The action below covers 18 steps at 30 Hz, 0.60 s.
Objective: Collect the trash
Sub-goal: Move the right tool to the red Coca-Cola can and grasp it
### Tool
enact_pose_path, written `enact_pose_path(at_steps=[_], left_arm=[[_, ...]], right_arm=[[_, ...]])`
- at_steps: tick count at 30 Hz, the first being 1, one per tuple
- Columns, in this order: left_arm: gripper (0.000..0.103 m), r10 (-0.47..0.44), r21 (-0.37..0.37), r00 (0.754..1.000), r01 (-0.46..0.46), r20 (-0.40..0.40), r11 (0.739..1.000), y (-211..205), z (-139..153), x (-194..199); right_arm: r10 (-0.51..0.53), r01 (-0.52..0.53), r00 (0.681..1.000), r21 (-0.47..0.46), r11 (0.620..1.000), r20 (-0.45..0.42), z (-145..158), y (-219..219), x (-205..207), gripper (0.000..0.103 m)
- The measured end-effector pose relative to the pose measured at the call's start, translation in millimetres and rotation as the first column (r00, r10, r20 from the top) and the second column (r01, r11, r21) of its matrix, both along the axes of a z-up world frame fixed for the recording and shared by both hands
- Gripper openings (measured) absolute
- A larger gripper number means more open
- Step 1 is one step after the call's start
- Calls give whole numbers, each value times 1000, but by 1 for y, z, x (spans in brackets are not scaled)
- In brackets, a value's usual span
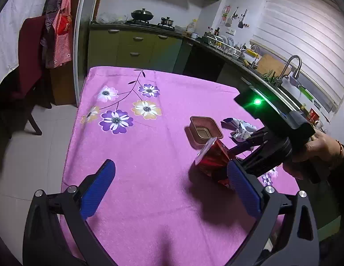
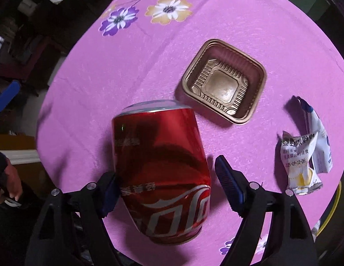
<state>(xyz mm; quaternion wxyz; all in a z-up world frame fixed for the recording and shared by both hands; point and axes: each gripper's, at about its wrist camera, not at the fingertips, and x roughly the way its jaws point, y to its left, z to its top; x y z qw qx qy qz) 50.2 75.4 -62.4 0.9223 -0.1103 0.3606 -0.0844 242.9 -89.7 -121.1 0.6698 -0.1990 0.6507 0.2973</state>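
Note:
A red cola can (image 2: 163, 155) lies tilted on the pink flowered tablecloth (image 2: 94, 77), its silver end pointing away. My right gripper (image 2: 165, 170) points straight down over it, open. The can sits between the jaws: the left pad is at its side and the right pad stands clear of it. In the left wrist view the can (image 1: 213, 157) shows beside the right gripper (image 1: 240, 153). A brown plastic tray (image 2: 225, 82) and a crumpled white-and-blue wrapper (image 2: 305, 155) lie just beyond. My left gripper (image 1: 172, 177) hovers open over the cloth with nothing in it.
A person's hand (image 1: 322, 150) holds the right gripper at the table's right side. A dark chair (image 1: 27, 66) stands at the far left. Beyond the table run green cabinets (image 1: 136, 46) and a counter with a sink tap (image 1: 293, 64). A yellow rim (image 2: 338, 199) shows past the table's right edge.

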Motion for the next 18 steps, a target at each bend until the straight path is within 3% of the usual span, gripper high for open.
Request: enact_pose_path(at_steps=[11, 18], left_arm=[[96, -10, -9, 1000, 10, 0, 1000, -2, -2, -3], [96, -30, -7, 1000, 30, -5, 1000, -8, -4, 0]], right_arm=[[21, -20, 999, 12, 1000, -28, -11, 3, -1, 70], [-4, 5, 1000, 85, 996, -6, 18, -33, -11, 70]])
